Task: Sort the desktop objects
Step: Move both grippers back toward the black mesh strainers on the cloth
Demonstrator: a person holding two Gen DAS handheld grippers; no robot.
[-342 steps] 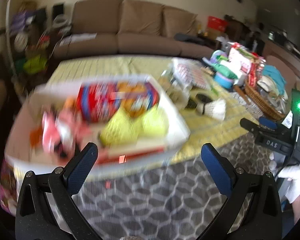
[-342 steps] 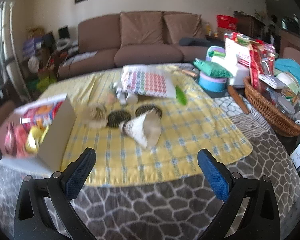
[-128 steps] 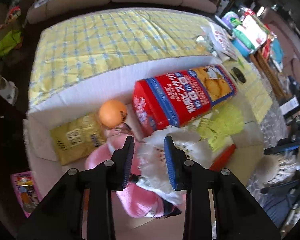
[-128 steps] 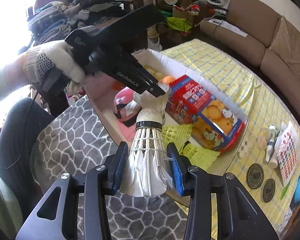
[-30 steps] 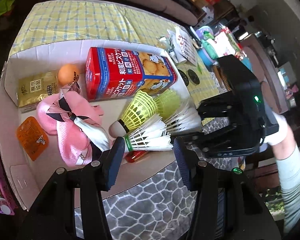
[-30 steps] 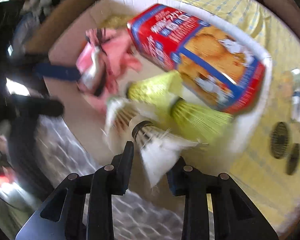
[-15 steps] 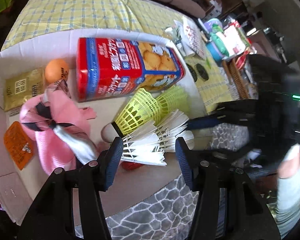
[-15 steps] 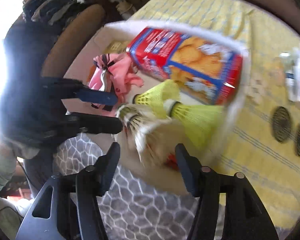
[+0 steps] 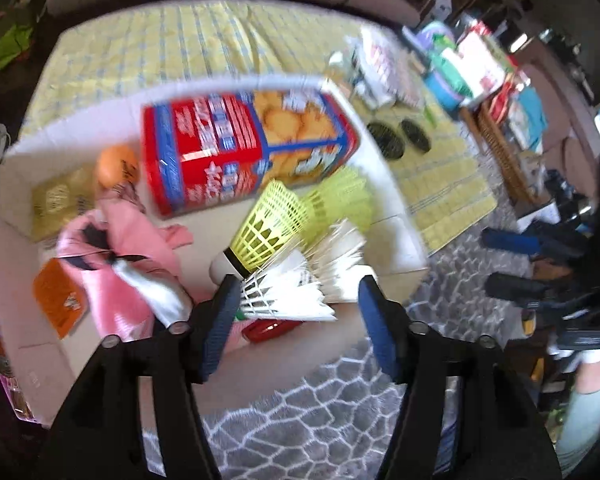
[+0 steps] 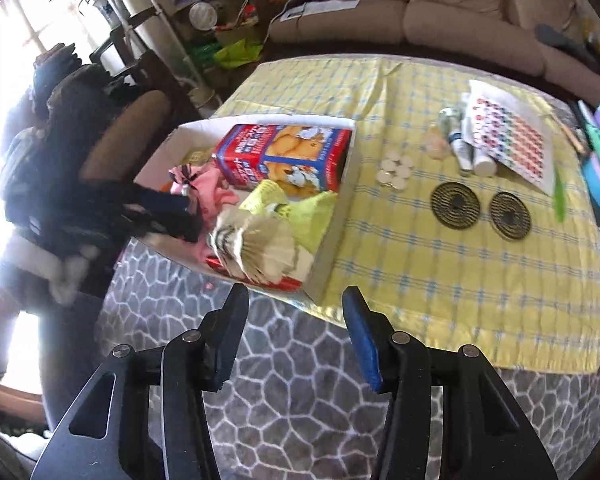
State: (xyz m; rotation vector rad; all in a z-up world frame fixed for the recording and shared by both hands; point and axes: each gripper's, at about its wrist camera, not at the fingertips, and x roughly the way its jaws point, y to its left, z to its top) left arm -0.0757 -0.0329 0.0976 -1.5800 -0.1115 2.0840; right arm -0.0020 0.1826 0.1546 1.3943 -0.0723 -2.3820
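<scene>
Both grippers hang with their blue-padded fingers spread apart and nothing between them. From its own camera the left gripper (image 9: pixel 296 304) tilts down over the near edge of the white cardboard box (image 9: pixel 404 240), its fingers framing the white feather shuttlecocks (image 9: pixel 300 288) that lie in the box's near corner; whether a pad touches the feathers cannot be told through the blur. In the right wrist view the same gripper shows as a dark, blurred shape (image 10: pixel 168 216) reaching into the box from the left, a pale gloved hand (image 10: pixel 64 272) behind it. The right gripper (image 10: pixel 296 320) sits back over the grey patterned rug (image 10: pixel 292 384), just short of the box and clear of it.

Just beyond the feather shuttlecocks lie two yellow plastic shuttlecocks (image 9: pixel 272 228), and a small red object (image 9: pixel 266 330) peeks out beneath the feathers. To their left sits a pink cloth bundle (image 9: pixel 116 248) with an orange packet (image 9: pixel 62 300) beside it. Farther in, a red biscuit box (image 9: pixel 240 148) lies on its side, with an orange ball (image 9: pixel 118 162) and a gold packet (image 9: pixel 56 196) at its left.

Past the box, on the yellow checked cloth (image 10: pixel 440 264), rest two dark round discs (image 10: pixel 456 202), a cluster of small white caps (image 10: pixel 396 170), a few small bottles (image 10: pixel 466 152) and a sticker sheet (image 10: pixel 512 128).
</scene>
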